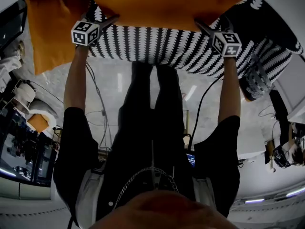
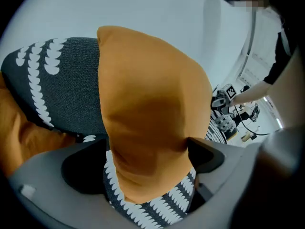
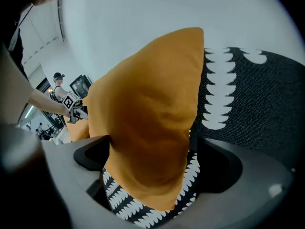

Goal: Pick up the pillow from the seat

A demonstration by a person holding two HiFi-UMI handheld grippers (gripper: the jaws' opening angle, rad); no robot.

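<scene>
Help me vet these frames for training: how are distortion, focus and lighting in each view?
Head view: heavy fisheye bending, dim lower half, orange pillow brightly lit. Left gripper view: dark round vignette, pillow sharp with a shaded fold, mosaic patch top right. Right gripper view: same vignette, soft foreground, tiny background.

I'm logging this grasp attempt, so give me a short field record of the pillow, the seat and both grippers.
target: orange pillow, appears to rest on the seat
seat: black-and-white patterned upholstery
left gripper: jaws wide apart, one pillow end between them
right gripper: jaws wide apart, the other pillow end between them
grip: not yet closed
other: second orange pillow at the left of the head view
</scene>
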